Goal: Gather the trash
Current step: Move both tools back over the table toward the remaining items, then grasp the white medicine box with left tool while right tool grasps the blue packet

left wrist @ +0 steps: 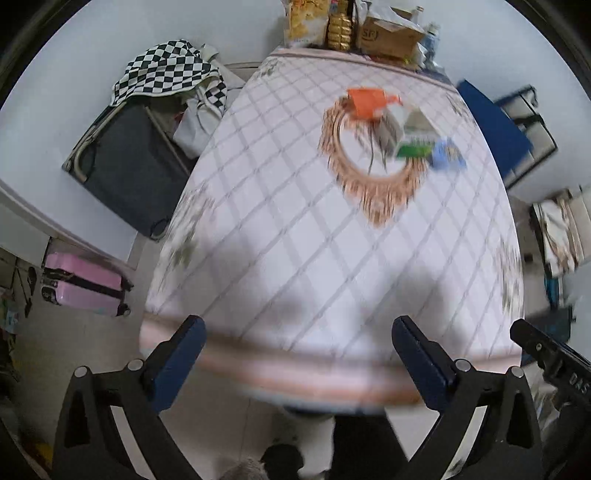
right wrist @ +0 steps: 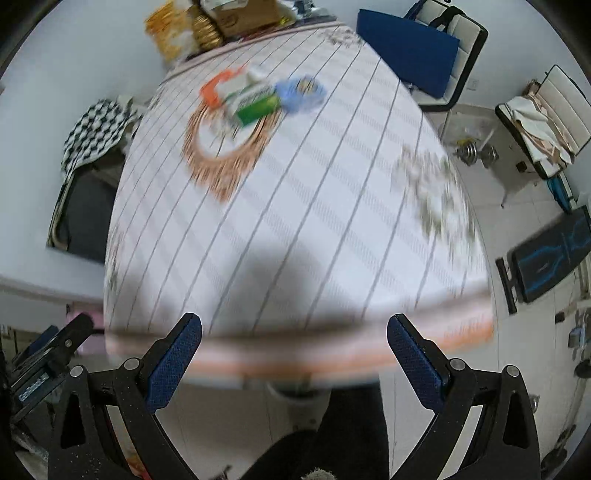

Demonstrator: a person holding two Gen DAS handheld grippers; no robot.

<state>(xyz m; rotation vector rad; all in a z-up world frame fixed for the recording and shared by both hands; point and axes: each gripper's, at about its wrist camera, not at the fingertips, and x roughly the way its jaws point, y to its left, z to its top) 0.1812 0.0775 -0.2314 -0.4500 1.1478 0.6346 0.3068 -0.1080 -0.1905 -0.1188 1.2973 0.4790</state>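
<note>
Both views look steeply down on a table (left wrist: 295, 240) with a white diamond-pattern cloth and an orange medallion. A small heap of trash lies at the far middle: an orange packet (left wrist: 367, 100), a white-and-green carton (left wrist: 410, 138) and a blue wrapper (left wrist: 445, 155). The right wrist view shows the same heap, with the orange packet (right wrist: 212, 88), the carton (right wrist: 253, 103) and the blue wrapper (right wrist: 301, 92). My left gripper (left wrist: 297, 334) hangs open over the table's near edge, nothing between its blue pads. My right gripper (right wrist: 293, 332) is also open, far from the heap.
Boxes and snack bags (left wrist: 347, 29) crowd the table's far end. A chair with a checkered cloth (left wrist: 166, 70) and a dark suitcase (left wrist: 129, 166) stand left, a pink case (left wrist: 85, 284) below them. A blue-cushioned chair (right wrist: 417, 55) and more chairs (right wrist: 546, 122) stand right.
</note>
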